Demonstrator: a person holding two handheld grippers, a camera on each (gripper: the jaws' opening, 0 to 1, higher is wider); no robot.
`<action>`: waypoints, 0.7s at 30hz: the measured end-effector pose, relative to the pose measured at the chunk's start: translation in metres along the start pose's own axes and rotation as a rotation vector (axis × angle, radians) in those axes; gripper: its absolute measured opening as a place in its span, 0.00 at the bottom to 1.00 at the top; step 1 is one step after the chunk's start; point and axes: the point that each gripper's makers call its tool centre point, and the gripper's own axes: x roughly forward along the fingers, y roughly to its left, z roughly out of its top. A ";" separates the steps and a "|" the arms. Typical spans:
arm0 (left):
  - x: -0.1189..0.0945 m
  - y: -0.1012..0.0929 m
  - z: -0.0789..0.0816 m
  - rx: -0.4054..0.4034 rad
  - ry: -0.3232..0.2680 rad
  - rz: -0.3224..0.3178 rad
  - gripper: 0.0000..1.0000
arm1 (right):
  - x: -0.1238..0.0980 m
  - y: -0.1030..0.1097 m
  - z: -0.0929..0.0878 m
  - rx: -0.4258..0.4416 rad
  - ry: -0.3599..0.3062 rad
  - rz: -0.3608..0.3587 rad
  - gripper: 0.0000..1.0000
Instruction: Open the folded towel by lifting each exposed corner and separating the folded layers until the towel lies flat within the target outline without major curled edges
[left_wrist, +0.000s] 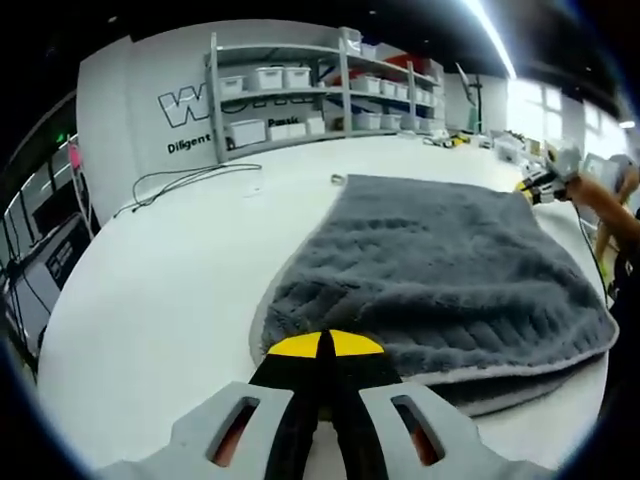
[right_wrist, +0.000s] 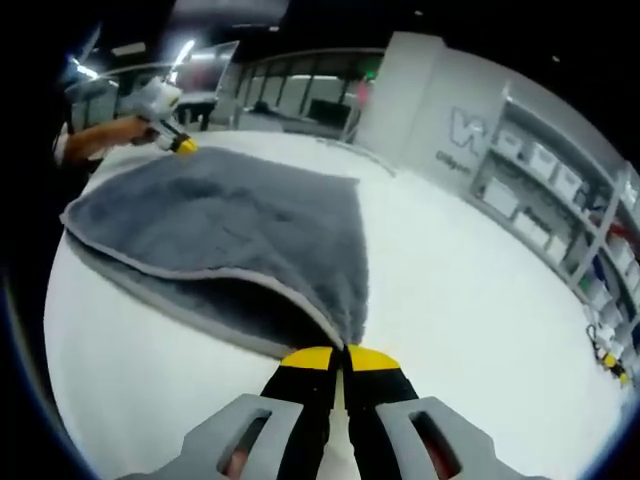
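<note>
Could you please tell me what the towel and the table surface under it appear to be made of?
The towel looks like plush grey microfibre or fleece: fuzzy, matte pile with ribbed texture and a lighter stitched hem. The table seems a smooth white laminate or painted board, faintly glossy; its exact material is unclear.

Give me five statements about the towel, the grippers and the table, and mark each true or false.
1. The towel is grey. True.
2. The left gripper stands wide open above the towel. False: its yellow-tipped jaws are closed together at a towel corner.
3. The right gripper is closed at another corner of the towel. True.
4. The towel lies as one flat layer. False: a second layer edge shows under the top layer, so it is still folded.
5. The towel sits on a dark wooden table. False: the table is white.
</note>
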 end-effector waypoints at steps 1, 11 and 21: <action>0.001 0.001 0.000 0.001 0.000 0.003 0.01 | 0.000 0.001 0.000 0.000 -0.001 0.002 0.00; 0.005 0.008 0.003 -0.006 -0.004 0.017 0.01 | -0.003 0.006 -0.001 0.008 0.001 0.014 0.00; 0.011 0.015 0.006 -0.023 -0.015 0.031 0.01 | -0.006 0.016 -0.001 0.002 0.002 0.043 0.00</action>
